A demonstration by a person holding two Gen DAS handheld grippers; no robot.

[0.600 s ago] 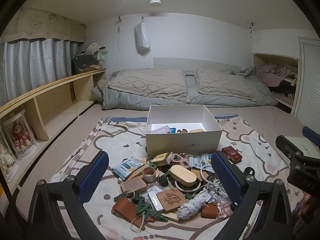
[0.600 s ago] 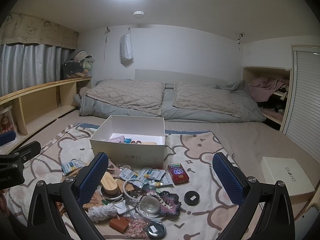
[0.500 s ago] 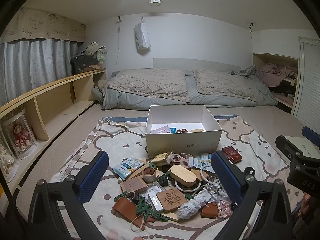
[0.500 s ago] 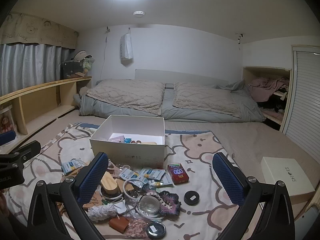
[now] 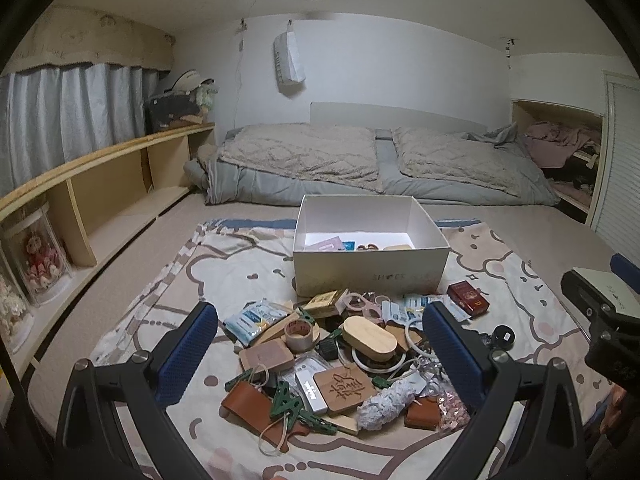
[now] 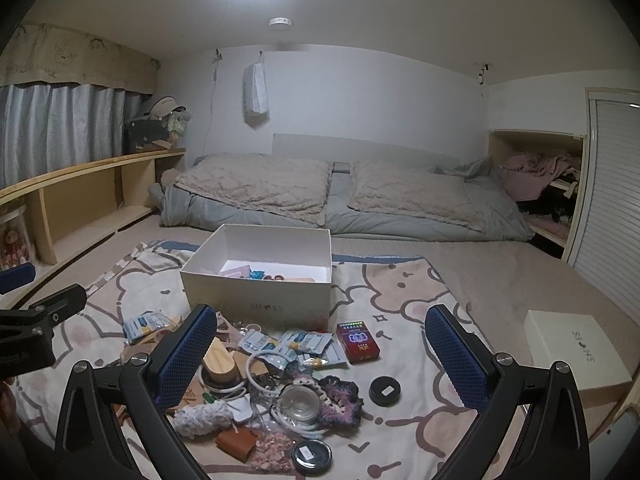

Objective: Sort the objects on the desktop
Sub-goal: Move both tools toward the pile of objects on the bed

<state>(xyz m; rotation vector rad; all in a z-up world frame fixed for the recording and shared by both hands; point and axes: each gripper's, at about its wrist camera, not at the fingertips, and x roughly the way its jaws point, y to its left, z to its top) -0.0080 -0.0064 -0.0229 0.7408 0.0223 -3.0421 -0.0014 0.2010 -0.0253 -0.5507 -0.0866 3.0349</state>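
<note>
A pile of small objects lies on a patterned blanket [image 5: 168,292]: an oval wooden box [image 5: 369,338], a tape roll [image 5: 299,330], a carved wooden coaster [image 5: 344,389], green clips [image 5: 292,400], a red card box [image 5: 467,299] and a brown leather pouch [image 5: 252,404]. Behind the pile stands an open white shoe box [image 5: 370,274] with a few items inside. My left gripper [image 5: 320,354] is open and empty above the pile. My right gripper [image 6: 320,360] is open and empty over the pile's right part, near a glass jar [image 6: 298,402], a black lid [image 6: 384,390] and the red card box [image 6: 357,342].
The shoe box lid [image 6: 576,354] lies at the right of the blanket. A wooden shelf [image 5: 100,184] runs along the left wall. Bedding [image 5: 360,168] lies behind the shoe box. The right gripper's body [image 5: 600,320] shows at the right edge of the left wrist view.
</note>
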